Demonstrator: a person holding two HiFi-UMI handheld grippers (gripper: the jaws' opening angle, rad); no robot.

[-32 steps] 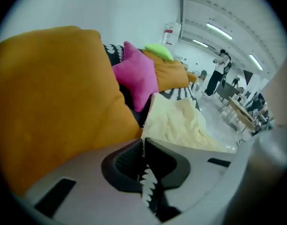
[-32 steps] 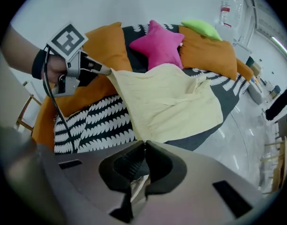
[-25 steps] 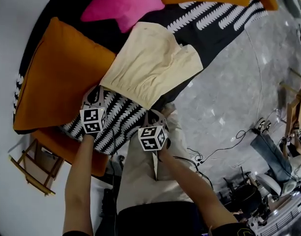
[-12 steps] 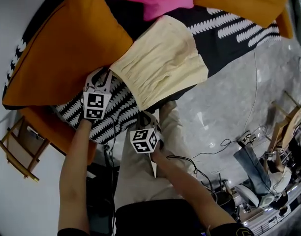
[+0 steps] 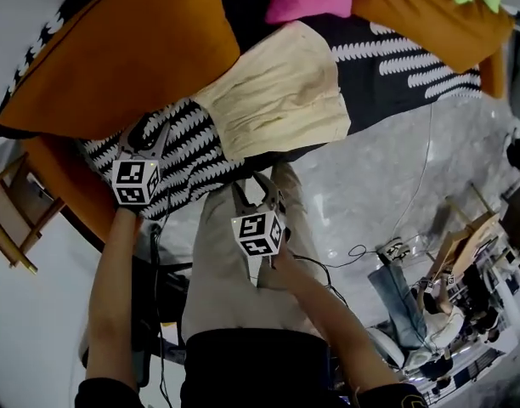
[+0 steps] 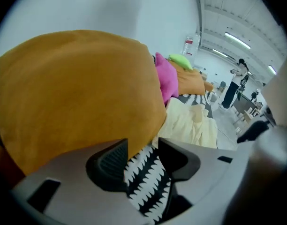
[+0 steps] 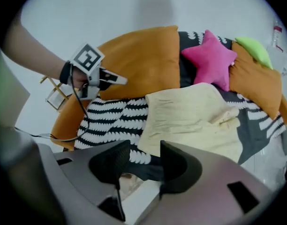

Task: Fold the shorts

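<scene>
The left gripper (image 5: 145,136) and right gripper (image 5: 260,187) have drawn back from the shorts (image 5: 281,92). Their fingers have just been opening and are apart, empty. The shorts lie folded on the patterned cover (image 5: 183,155). Folding looks nearly done, with perhaps one more fold left.

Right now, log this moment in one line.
shorts: lying on patterned cover | left gripper: jaws just opening, empty | right gripper: jaws just opening, empty
</scene>
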